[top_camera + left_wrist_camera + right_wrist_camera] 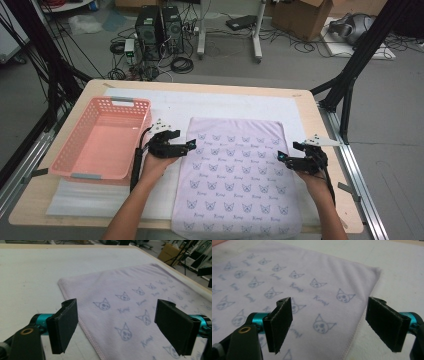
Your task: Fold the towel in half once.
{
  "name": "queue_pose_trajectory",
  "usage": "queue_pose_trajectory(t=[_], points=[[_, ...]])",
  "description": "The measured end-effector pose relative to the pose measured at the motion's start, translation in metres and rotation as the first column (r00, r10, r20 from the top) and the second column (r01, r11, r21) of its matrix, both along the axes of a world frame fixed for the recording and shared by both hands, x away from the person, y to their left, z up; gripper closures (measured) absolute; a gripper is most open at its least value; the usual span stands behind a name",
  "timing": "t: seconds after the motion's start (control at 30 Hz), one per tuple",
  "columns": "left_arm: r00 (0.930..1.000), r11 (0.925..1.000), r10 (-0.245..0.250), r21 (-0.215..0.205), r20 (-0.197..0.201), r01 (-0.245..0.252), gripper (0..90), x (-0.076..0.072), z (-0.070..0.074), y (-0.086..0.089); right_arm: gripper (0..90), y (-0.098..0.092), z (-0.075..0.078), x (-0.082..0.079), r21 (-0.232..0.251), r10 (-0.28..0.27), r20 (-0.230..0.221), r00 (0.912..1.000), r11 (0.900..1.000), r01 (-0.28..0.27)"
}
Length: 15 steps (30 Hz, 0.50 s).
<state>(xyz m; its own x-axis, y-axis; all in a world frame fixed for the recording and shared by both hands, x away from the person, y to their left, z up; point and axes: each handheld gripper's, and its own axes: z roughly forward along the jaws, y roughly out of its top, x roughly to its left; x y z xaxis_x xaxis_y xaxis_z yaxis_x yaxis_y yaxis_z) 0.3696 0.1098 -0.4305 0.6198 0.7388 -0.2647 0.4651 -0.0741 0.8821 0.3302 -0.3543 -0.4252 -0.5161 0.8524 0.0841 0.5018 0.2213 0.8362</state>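
Listing contents of table, left to right:

Basket: pink plastic basket, slotted walls, grey handle strips at both ends; set along left edge of table, on white foam sheet.

Left gripper: left gripper at towel's left edge, roughly mid-table, pointing toward table's right edge; held in left hand. In left gripper view, black pads spread wide, straddling towel's stitched left hem, nothing pinched between them, no contact with cloth visible.

Towel: pale lilac towel printed with blue cat faces and script; laid flat at table centre, far corners square on foam sheet, near end drooping over table's front edge.

Right gripper: right gripper at towel's right edge, near table's right edge, pointing back toward centre; held in right hand. In right gripper view, pads wide apart over towel's right hem near its far right corner, gripping nothing.

Beyond far edge: computer towers, cables, cardboard box on floor.
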Motion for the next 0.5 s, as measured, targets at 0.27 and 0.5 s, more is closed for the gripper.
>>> queue_pose_trajectory(t=[0.27,0.5], points=[[0.9903,0.9958,0.088,0.032,-0.108,-0.085,24.0,0.030,-0.014,-0.007,20.5,0.006,-0.004,0.035,-0.054,-0.064,-0.075,0.9951,0.997,0.060],[0.9801,0.9857,0.132,0.124,-0.149,-0.114,33.1,0.042,-0.022,-0.016,32.1,0.005,-0.010,0.053,-0.071,-0.138,-0.131,0.9818,0.989,0.130]])
